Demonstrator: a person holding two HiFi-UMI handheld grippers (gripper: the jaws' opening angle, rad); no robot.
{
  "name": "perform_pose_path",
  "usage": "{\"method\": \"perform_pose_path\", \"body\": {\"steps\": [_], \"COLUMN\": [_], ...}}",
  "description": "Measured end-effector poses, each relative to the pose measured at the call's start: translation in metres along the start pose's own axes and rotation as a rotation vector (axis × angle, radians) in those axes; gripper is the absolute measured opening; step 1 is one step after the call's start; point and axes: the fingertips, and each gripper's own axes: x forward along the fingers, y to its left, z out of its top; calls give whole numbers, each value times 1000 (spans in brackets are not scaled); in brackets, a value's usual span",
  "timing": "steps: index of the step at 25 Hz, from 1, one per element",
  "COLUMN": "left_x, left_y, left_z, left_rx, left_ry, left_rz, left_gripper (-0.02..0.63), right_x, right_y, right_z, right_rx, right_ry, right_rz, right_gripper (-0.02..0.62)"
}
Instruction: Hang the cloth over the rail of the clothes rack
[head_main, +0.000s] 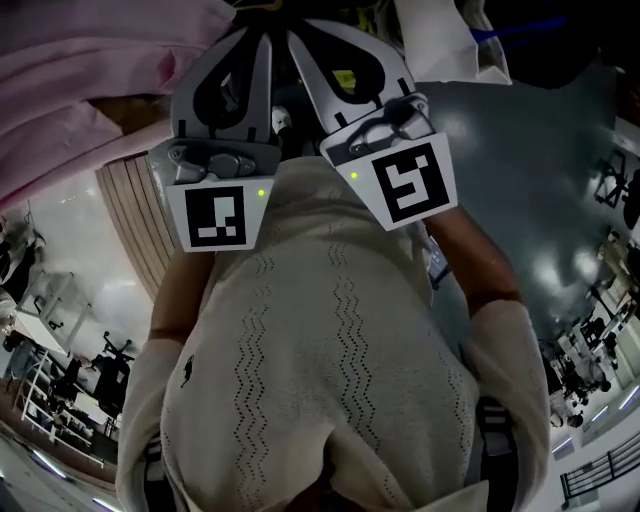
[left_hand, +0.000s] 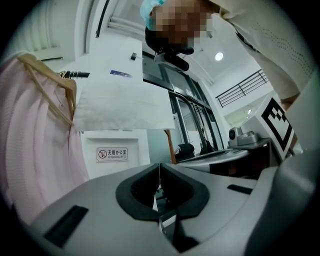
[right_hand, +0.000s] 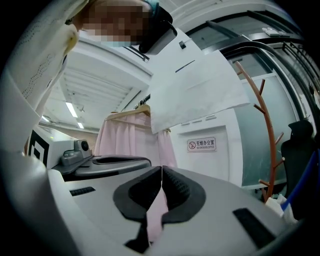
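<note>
A white cloth hangs spread over the rack's rail, ahead of and above both grippers; the head view catches part of the white cloth at the top right. Beside it hangs a pink garment on a wooden hanger. My left gripper is shut, its pads touching with nothing between them. My right gripper is shut too; the pink behind its pads is the garment beyond. Both are held close together before the person's chest, apart from the cloth.
A white wall panel with a no-smoking sign stands behind the rack. A brown branched coat stand rises at the right. The pink garment fills the head view's upper left, with a wooden slatted panel below it.
</note>
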Motion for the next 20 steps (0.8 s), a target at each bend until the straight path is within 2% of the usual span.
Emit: {"method": "perform_pose_path", "body": {"steps": [7, 20], "left_x": [-5, -3], "left_y": [5, 12], "left_z": [-5, -6], "left_rx": [-9, -10], "left_ry": [21, 18], "left_rz": [7, 28], "left_gripper": [14, 14], "right_x": [2, 7], "right_y": [3, 2], "right_z": [-1, -4], "right_rx": [-21, 4], "right_ry": [7, 17], "right_rz": [4, -2], "right_gripper": [18, 18]}}
